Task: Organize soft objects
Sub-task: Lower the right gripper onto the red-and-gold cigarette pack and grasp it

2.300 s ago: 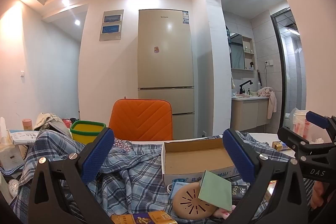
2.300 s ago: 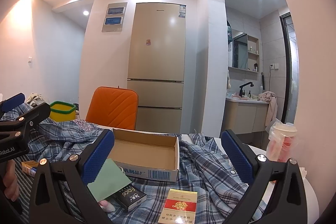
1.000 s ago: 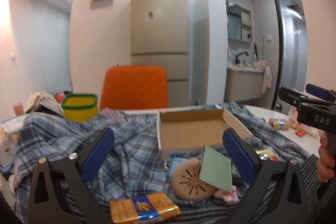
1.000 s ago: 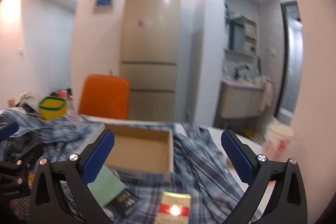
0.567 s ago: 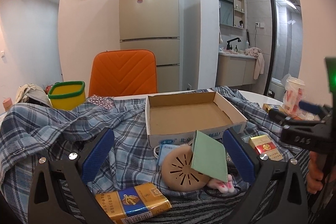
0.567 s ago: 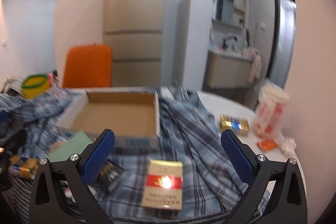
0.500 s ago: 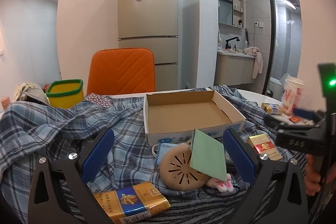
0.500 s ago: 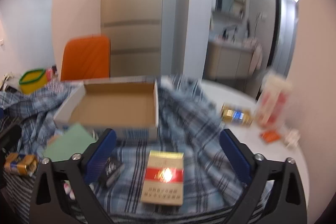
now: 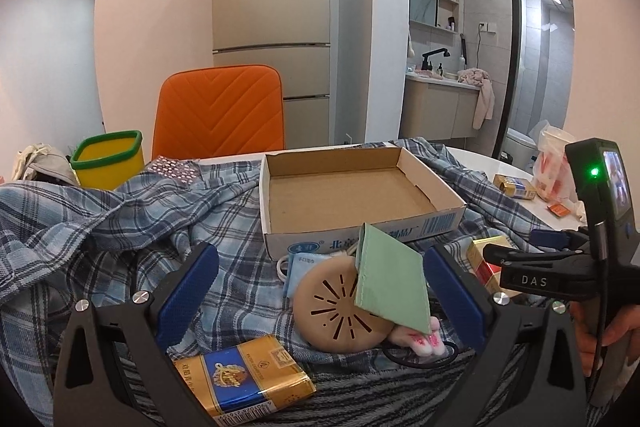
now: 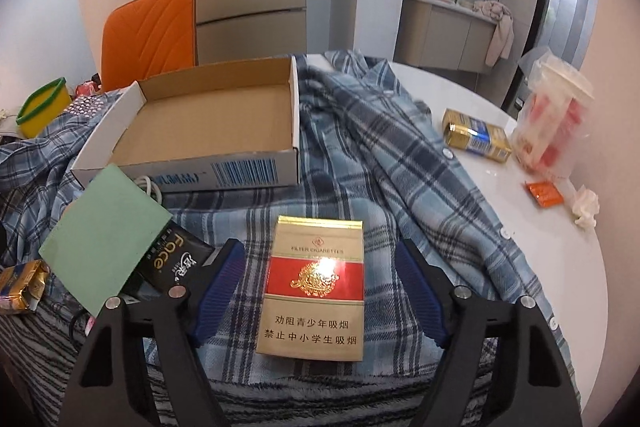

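A blue plaid shirt [image 9: 100,223] lies crumpled over the table, also in the right wrist view [image 10: 400,163]. An empty cardboard box [image 9: 348,191] sits on it, also in the right wrist view [image 10: 212,123]. My right gripper [image 10: 320,287] is open, its jaws on either side of a red and gold cigarette pack [image 10: 316,283], not touching it. My left gripper [image 9: 320,287] is open and empty above a tan round object [image 9: 340,311] and a green card [image 9: 390,283]. The right gripper also shows at the right of the left wrist view [image 9: 532,259].
A gold and blue pack [image 9: 240,379] lies near the left gripper. A black pack [image 10: 176,263], another gold pack [image 10: 476,135], a plastic bag [image 10: 556,115] and an orange sachet [image 10: 544,193] lie around. An orange chair [image 9: 220,111] and a yellow tub [image 9: 110,159] stand behind.
My right gripper has dipped down and forward over the red and gold pack, and its jaws have narrowed around it. My left gripper has tilted down slightly.
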{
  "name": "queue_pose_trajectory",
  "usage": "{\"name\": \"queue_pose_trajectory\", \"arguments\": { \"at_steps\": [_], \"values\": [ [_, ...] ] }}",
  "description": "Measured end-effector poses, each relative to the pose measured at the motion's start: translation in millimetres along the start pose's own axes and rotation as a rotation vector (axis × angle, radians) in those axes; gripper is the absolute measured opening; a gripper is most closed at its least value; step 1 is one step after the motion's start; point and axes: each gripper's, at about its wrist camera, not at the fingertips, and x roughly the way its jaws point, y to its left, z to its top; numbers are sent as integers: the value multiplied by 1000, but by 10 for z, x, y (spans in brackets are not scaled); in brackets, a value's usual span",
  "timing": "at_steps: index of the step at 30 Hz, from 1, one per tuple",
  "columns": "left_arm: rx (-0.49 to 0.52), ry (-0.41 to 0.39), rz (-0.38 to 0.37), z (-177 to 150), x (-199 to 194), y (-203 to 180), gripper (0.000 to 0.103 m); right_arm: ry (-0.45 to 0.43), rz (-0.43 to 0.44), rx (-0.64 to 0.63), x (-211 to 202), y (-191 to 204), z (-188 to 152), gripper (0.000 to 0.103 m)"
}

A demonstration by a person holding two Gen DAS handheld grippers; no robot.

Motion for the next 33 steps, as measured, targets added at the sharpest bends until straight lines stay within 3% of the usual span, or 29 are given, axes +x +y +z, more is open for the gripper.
{"name": "queue_pose_trajectory", "arguments": {
  "at_steps": [5,11,12,14,19,22,26,33],
  "values": [
    [-1,7,-6,-10,9,3,102,71,7,2,152,-6,-17,67],
    [7,4,-14,-13,3,-8,102,131,24,16,281,-38,-30,66],
    [10,7,-15,-16,5,-11,102,137,24,17,291,-35,-35,59],
    [21,17,-18,-22,11,-37,102,140,25,18,298,-33,-33,58],
    [35,19,-48,-26,6,-62,102,44,18,13,106,-22,-19,58],
    [55,40,-91,-21,41,-108,96,-8,24,4,11,2,-10,58],
    [97,101,-123,-14,146,-216,84,-26,29,-13,-41,46,8,58],
    [130,266,-141,-69,466,-299,81,-125,40,-30,-251,64,-8,58]
  ]
}}
